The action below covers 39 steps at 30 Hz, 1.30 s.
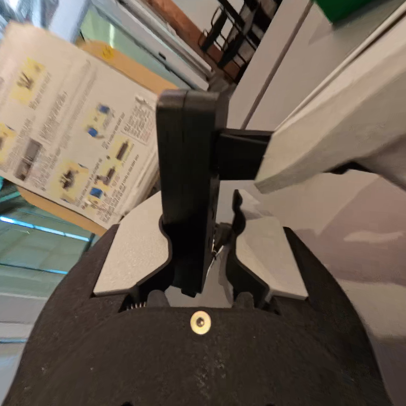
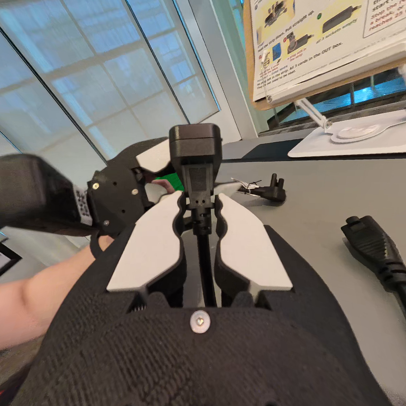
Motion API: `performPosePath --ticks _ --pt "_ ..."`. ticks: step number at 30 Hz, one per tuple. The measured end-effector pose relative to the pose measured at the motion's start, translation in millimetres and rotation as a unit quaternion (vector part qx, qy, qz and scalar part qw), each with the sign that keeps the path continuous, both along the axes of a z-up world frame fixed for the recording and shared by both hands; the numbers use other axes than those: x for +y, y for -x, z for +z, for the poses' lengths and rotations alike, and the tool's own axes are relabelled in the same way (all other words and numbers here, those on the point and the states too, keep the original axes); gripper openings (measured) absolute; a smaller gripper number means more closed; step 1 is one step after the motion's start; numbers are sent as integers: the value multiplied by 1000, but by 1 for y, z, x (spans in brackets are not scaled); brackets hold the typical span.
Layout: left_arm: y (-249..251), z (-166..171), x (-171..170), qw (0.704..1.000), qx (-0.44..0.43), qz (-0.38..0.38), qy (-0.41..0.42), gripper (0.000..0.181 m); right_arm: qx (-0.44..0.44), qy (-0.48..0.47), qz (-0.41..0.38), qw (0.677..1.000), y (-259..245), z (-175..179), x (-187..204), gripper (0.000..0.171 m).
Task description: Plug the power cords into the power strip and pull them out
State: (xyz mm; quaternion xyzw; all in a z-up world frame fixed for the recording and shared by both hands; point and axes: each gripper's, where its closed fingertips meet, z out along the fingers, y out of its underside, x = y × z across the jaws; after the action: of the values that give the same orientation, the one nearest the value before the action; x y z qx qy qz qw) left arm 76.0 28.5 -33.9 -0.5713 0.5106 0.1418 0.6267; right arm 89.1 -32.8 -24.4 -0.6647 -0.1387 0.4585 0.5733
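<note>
My left gripper (image 1: 195, 197) is shut on a black power strip (image 1: 186, 153) and holds it upright, off the table. My right gripper (image 2: 199, 197) is shut on a black plug (image 2: 197, 180), gripped at its neck, with the cord running back between the fingers. The plug's front meets the face of the strip (image 2: 194, 140); its prongs are hidden. In the left wrist view the plug (image 1: 239, 153) comes in from the right, held by the right gripper's white fingers (image 1: 318, 142). The left gripper (image 2: 123, 193) shows at the left of the right wrist view.
On the grey table (image 2: 307, 230) lie a loose black plug (image 2: 265, 191) with a wire tie and a black cord connector (image 2: 373, 246). A sheet on a cardboard board (image 2: 318, 55) stands on a white base (image 2: 351, 140) at the back right. A window (image 2: 87, 77) is behind. Tip to tip, the grippers are about 6 cm apart.
</note>
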Motion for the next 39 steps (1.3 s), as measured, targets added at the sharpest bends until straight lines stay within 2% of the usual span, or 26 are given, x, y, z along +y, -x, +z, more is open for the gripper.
performPosePath --ticks 1,2,5,20,25,27,29,37,39 --pt "2 -5 4 1000 -3 7 20 64 -13 -5 -3 1000 2 -1 0 24" --pt "4 -9 5 1000 -3 2 31 63 -25 -9 -6 1000 4 -2 0 24" --pt "7 -8 3 999 -9 -25 34 36 -53 -25 -8 998 8 -6 -1 24" --pt "12 -13 5 998 0 -45 45 34 -144 -73 5 987 21 -12 -6 25" --pt "3 -20 0 998 25 -32 40 34 -129 -43 -24 990 21 -9 -4 43" --pt "3 -20 0 998 31 -32 34 34 -110 -20 -19 994 19 -10 -3 41" --pt "3 -20 0 998 39 -32 22 34 -100 6 -8 995 16 -14 -2 27" --pt "4 -19 -2 997 71 -22 8 35 -137 15 15 990 14 -20 -6 27" --pt "4 -19 -1 997 79 -25 -4 34 -170 15 17 985 15 -25 -7 27"
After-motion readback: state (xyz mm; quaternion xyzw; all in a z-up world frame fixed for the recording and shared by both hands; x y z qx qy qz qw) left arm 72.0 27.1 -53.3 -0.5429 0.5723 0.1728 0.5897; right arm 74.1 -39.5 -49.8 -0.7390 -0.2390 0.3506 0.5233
